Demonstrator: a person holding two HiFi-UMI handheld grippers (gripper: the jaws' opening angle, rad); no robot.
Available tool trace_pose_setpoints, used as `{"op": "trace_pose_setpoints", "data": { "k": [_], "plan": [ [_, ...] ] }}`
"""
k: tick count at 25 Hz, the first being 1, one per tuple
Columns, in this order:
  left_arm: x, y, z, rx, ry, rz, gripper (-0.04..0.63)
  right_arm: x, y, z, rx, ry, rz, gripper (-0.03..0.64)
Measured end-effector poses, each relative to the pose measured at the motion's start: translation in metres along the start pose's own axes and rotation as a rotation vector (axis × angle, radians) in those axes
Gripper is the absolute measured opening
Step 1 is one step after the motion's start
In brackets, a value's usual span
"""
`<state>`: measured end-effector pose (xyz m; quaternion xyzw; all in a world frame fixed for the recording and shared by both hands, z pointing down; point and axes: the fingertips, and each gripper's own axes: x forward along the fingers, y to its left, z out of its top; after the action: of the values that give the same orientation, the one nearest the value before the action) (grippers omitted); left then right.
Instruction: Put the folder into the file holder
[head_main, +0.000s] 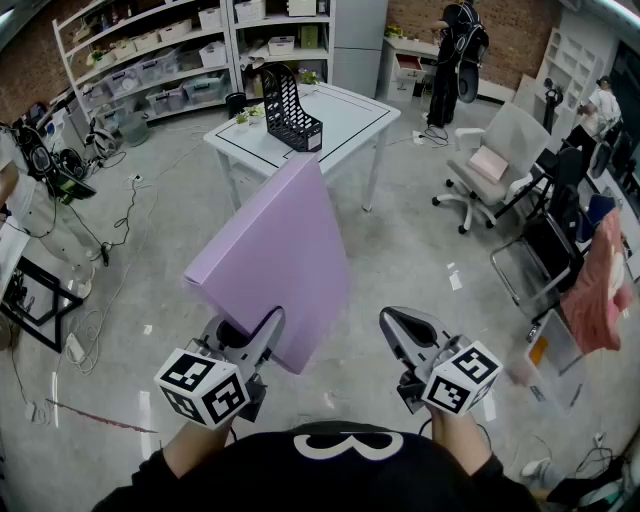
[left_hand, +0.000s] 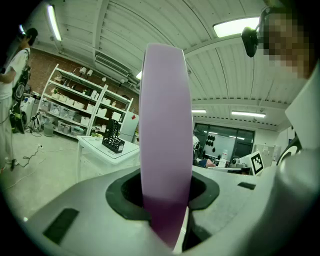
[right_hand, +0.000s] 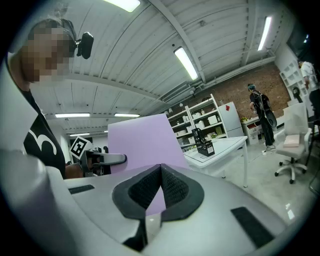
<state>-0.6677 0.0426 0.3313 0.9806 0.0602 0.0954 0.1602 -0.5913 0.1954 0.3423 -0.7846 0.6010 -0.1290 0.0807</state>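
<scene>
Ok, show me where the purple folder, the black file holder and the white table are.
purple folder (head_main: 285, 255): head view, middle of its broad cover.
black file holder (head_main: 292, 108): head view, its mesh side wall.
white table (head_main: 352, 112): head view, bare top to the right of the holder.

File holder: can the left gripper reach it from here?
Probably not yet. The left gripper, shut on the folder, is far from the file holder on the table; open floor lies between.
</scene>
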Motion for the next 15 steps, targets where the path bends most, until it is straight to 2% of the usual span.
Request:
{"op": "trace_pose_setpoints", "data": {
  "k": [15],
  "plan": [
    [0.057,-0.066,0.012,0.046,-0.005,-0.079,0.155,-0.056,-0.056,0.031,-0.012,-0.07,-0.063,0.005]
  ]
}}
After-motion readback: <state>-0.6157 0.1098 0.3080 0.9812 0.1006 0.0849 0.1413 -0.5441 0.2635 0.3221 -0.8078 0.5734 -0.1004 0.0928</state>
